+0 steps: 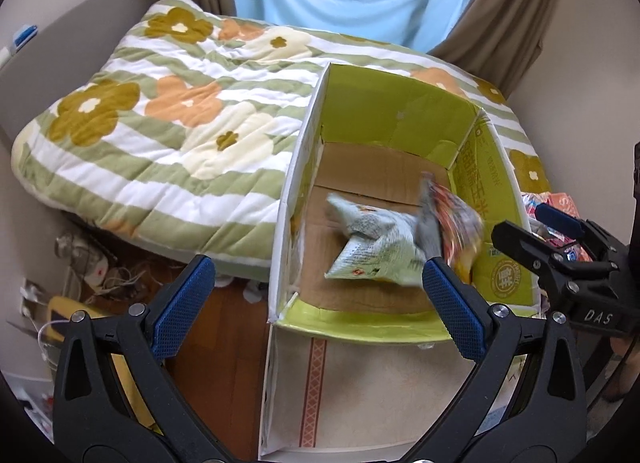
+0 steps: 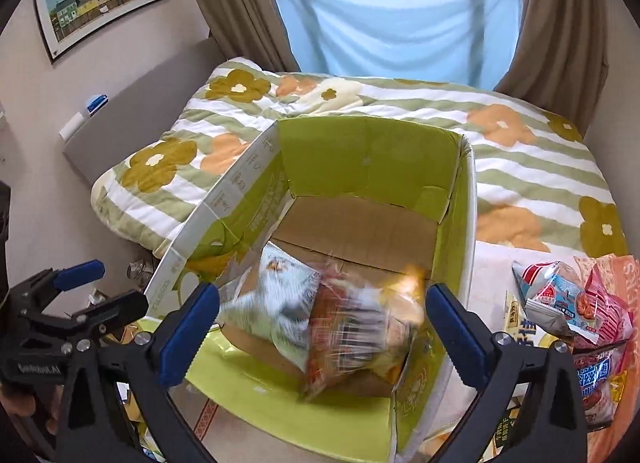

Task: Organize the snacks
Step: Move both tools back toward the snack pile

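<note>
Both grippers, left [image 1: 316, 283] and right [image 2: 322, 313], hang wide open and empty, their blue ribbed pads bare. Below them, two crinkly snack bags, pale green [image 1: 372, 247] and orange-red [image 2: 352, 327], lie blurred on the brown floor of a lime-lined cardboard box [image 2: 360, 151], beside a quilted floral blanket [image 1: 160, 111].

Two blurred snack bags in open green box [image 2: 372, 155]: pale-green pkt [image 2: 276, 295] left; red-orange pkt [image 2: 352, 327] overlapping, right

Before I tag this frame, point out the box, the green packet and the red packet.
box [image 1: 396, 115]: left wrist view, far inner wall.
green packet [image 1: 372, 247]: left wrist view, its middle.
red packet [image 2: 352, 327]: right wrist view, its middle.
</note>
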